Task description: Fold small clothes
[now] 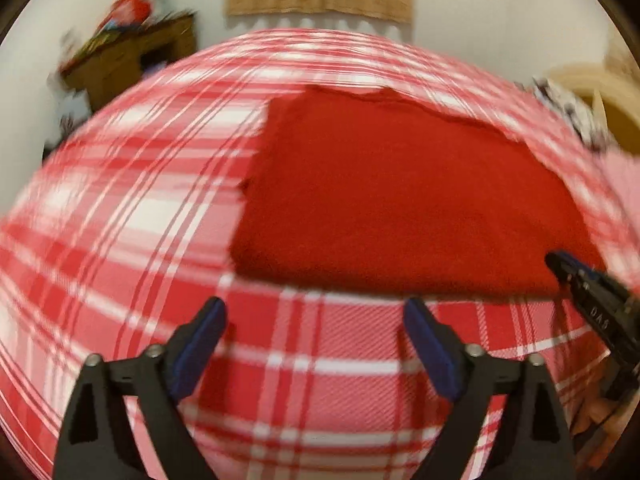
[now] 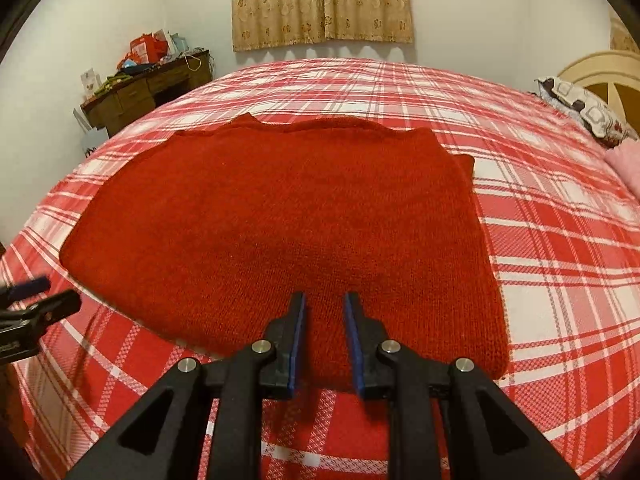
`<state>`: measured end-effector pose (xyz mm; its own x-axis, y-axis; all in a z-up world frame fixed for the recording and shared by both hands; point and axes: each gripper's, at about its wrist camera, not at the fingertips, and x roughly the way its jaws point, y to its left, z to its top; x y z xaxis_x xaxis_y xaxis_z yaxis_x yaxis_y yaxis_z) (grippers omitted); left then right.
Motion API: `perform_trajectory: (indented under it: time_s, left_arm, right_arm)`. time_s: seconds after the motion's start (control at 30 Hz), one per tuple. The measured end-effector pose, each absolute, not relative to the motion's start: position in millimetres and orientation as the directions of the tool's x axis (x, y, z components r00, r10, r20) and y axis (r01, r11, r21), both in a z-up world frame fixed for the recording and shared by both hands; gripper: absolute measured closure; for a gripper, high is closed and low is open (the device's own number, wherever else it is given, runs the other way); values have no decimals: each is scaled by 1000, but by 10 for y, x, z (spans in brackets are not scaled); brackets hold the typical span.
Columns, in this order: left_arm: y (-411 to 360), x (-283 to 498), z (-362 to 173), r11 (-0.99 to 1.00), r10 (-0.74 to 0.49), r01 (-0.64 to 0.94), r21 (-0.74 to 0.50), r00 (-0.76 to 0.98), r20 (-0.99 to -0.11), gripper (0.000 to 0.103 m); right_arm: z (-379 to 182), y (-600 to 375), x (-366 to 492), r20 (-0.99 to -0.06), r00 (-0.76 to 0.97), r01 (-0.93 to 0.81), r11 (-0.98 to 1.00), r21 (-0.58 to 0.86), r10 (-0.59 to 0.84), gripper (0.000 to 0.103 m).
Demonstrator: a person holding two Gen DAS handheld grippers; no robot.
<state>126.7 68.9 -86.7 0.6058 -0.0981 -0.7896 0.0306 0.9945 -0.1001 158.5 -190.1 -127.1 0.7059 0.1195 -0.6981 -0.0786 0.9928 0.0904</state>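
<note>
A red knitted garment (image 2: pixel 280 216) lies folded flat on the red and white plaid bed cover (image 2: pixel 540 240); it also shows in the left wrist view (image 1: pixel 400 192), which is blurred. My left gripper (image 1: pixel 316 308) is wide open and empty, just short of the garment's near left edge. My right gripper (image 2: pixel 325 300) hovers over the garment's near edge with its jaws a small gap apart and nothing between them. The right gripper also shows in the left wrist view (image 1: pixel 568 268), and the left gripper in the right wrist view (image 2: pixel 44 292).
A wooden desk (image 2: pixel 148 88) piled with things stands at the far left against the wall. A patterned pillow (image 2: pixel 580 108) and a cream headboard (image 2: pixel 600 72) are at the far right. A curtain (image 2: pixel 320 4) hangs on the back wall.
</note>
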Motion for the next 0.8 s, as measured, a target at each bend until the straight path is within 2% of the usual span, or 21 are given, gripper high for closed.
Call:
perform_trajectory:
  time_s: [0.1, 0.17, 0.43, 0.6, 0.67, 0.8]
  left_arm:
    - [972, 1247, -945, 959, -169, -79, -272, 609, -775, 9]
    - [994, 1243, -940, 942, -177, -111, -318, 640, -748, 9]
    - [647, 1622, -1012, 962, -133, -86, -260, 682, -719, 0]
    - [747, 1957, -958, 917, -208, -104, -386, 701, -683, 1]
    - [774, 2015, -947, 900, -221, -118, -419, 705, -674, 3]
    - [802, 2133, -969, 889, -228, -133, -438, 702, -675, 21]
  right_arm:
    - [-1274, -1895, 1584, -695, 708, -80, 992, 96, 125, 82]
    - [-1278, -1897, 1584, -694, 708, -82, 992, 100, 128, 82]
    - [-1276, -1918, 1591, -692, 709, -84, 991, 106, 134, 81]
    - [-1275, -1919, 1598, -693, 709, -84, 991, 104, 133, 81]
    - [-1276, -1920, 1598, -694, 708, -84, 991, 103, 133, 81]
    - [-1230, -1931, 1643, -709, 690, -91, 989, 115, 146, 81]
